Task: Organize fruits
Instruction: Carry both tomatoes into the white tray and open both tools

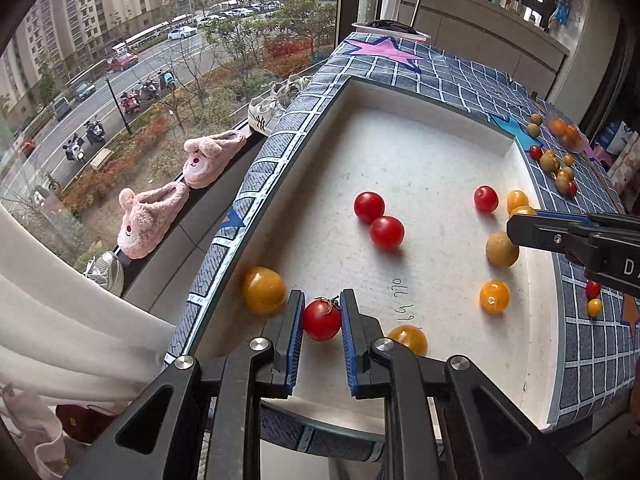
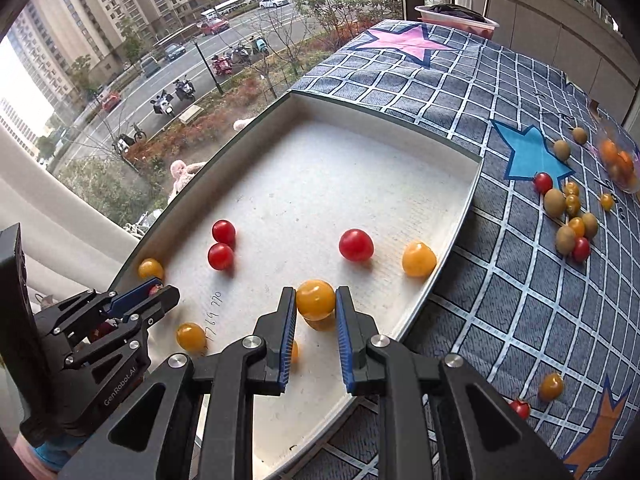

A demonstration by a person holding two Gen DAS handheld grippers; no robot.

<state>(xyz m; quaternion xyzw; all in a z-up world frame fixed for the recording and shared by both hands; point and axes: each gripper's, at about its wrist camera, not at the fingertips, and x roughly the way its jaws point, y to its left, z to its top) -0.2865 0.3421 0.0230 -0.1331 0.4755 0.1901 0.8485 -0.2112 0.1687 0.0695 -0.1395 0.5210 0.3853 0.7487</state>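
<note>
A white tray [image 1: 400, 148] [image 2: 320, 168] lies on the checked cloth and holds several red and yellow cherry tomatoes. In the left wrist view my left gripper [image 1: 322, 299] is shut on a red cherry tomato [image 1: 322, 320] with a stem, over the tray's near left corner beside a yellow tomato [image 1: 264, 290]. My right gripper [image 2: 315, 292] is shut on a yellow cherry tomato [image 2: 315, 298] above a brownish round fruit [image 2: 320, 323] near the tray's right wall. Each gripper shows in the other view: the right gripper [image 1: 514, 226] and the left gripper [image 2: 160, 291].
Loose tomatoes and brown-green fruits [image 1: 556, 166] [image 2: 572, 216] lie on the cloth right of the tray, by a clear bag of orange fruit [image 2: 618, 160]. Two more tomatoes [image 2: 551, 386] lie nearer. A bowl [image 2: 456, 16] stands at the far end. Pink slippers [image 1: 152, 216] line the window sill left.
</note>
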